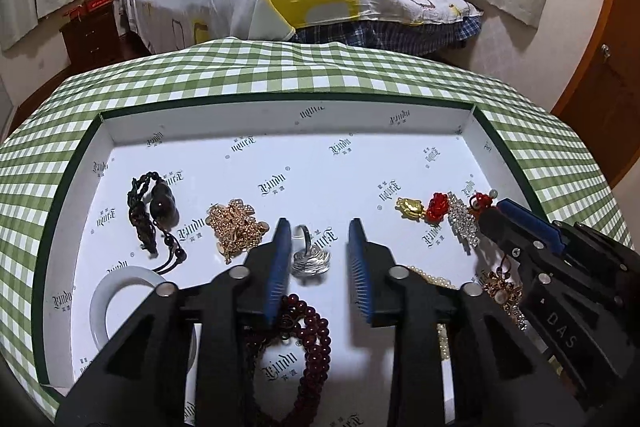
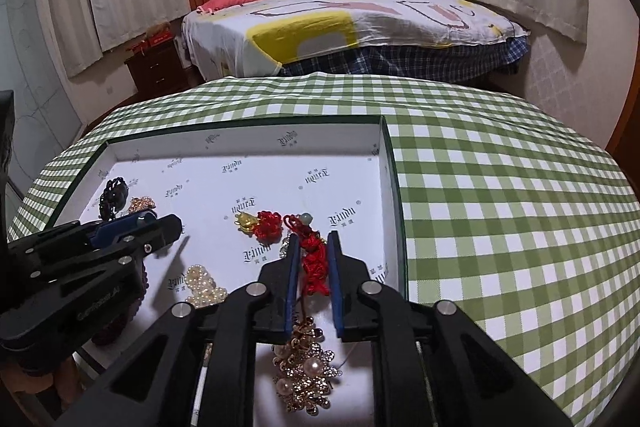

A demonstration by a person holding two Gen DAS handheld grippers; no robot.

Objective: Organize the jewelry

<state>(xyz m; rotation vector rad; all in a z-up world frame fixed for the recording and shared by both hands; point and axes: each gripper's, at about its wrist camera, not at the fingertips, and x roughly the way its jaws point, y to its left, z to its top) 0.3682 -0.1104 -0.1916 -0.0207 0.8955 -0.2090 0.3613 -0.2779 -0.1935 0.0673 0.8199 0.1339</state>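
Left tool [image 1: 318, 239] stands part-open round the silver ring [image 1: 311, 259], w/o touching; right tool [image 2: 314, 259], narrow, brackets the red knotted cord [image 2: 314, 259] (contact unclear). Cord could snag the neighbouring brooch [image 2: 306, 371].

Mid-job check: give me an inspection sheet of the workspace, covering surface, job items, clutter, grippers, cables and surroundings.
Surface: green checked tablecloth under an open white-lined box.
Job's things: in the box, silver ring, gold chain, dark red beads, red knotted cord, pearl brooch.
Clutter: tape roll in the box.
Grippers: left hand-held gripper open over the ring; right hand-held gripper open, straddling the cord.
Cables: nothing seen.
Surroundings: bed, curtains.
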